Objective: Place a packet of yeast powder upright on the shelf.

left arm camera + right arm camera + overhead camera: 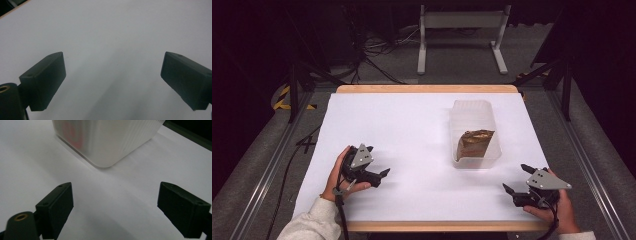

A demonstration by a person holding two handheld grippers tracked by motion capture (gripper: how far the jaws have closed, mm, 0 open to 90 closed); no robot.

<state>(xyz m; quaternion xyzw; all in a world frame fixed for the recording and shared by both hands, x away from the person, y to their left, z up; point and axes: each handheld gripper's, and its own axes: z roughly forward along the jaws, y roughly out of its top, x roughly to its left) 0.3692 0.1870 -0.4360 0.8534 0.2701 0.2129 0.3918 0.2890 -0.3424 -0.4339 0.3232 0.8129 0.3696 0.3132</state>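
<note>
Hands rest at the near edge of a white table (412, 150), each holding a pair of tongs. Left tongs (374, 165) are spread wide over bare tabletop, holding nothing. Right tongs (517, 180) are also spread and empty. Ahead and to the left of the right tongs stands a clear plastic box (476, 132), its long axis running away from the person, with a brown packet (474, 142) inside. The right hand (559, 212) looks nearer to it.

Left tool (377, 160) and right tool (514, 177) both low, well apart, jaws spread wide.
</note>
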